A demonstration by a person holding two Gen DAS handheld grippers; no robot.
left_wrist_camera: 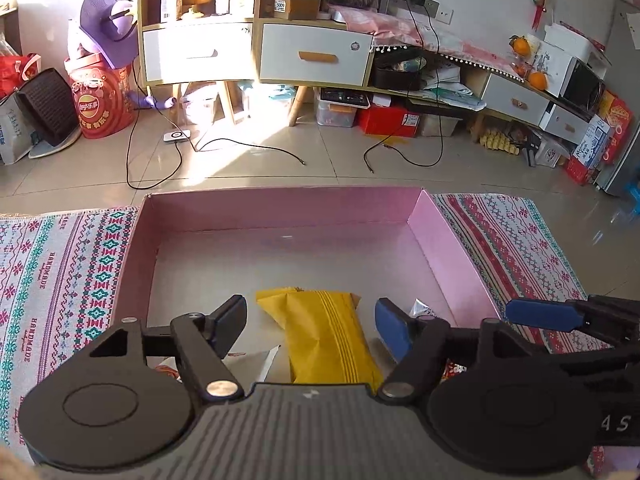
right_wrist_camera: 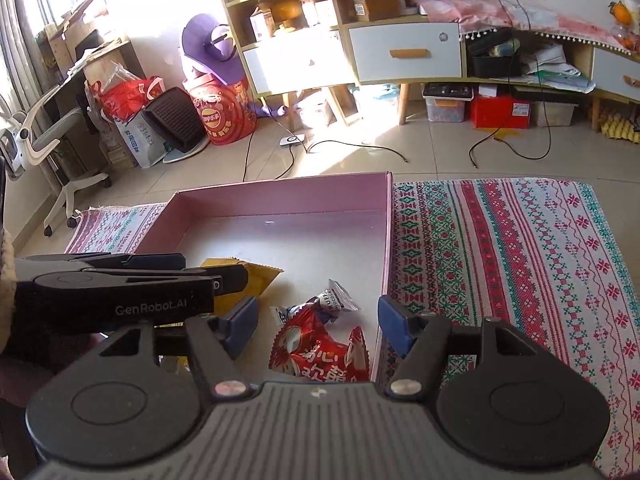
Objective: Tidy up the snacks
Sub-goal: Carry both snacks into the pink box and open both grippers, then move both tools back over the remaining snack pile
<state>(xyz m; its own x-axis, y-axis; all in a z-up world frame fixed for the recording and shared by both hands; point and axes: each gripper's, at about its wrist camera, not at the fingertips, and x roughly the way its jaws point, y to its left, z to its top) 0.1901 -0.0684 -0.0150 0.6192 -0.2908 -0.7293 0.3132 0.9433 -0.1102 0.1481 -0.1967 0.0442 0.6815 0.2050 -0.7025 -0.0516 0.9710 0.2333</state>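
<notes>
The left tool (left_wrist_camera: 310,326) stands released, its blue pads set wide on either side of a yellow snack packet (left_wrist_camera: 328,336) without pressing on it. The packet lies on the floor of the pink box (left_wrist_camera: 280,204), near the box's six o'clock edge, its length running toward twelve. At four o'clock from the packet a small silver wrapper (left_wrist_camera: 420,308) peeks out behind the right-hand pad, and at eight o'clock a white packet corner (left_wrist_camera: 264,362) shows beneath the left-hand finger. At three o'clock in the left wrist view a blue pad of the right tool reaches in over the box's side wall.

The right tool (right_wrist_camera: 316,326) is likewise released, jaws parted, with a red snack packet (right_wrist_camera: 320,350) printed with white characters lying between the pads and untouched by them. Just at twelve o'clock of the red packet sits the silver wrapper, and toward ten o'clock the yellow packet's end shows under the left tool, which crosses the right wrist view at nine o'clock. The red packet lies in the box's corner by the right-hand wall.

The box rests on a patterned woven cloth (right_wrist_camera: 520,260) that spreads out from three o'clock. Beyond it, at twelve, lie tiled floor (left_wrist_camera: 320,160), loose black cables (left_wrist_camera: 400,152) and a wooden cabinet with white drawers (left_wrist_camera: 316,54).
</notes>
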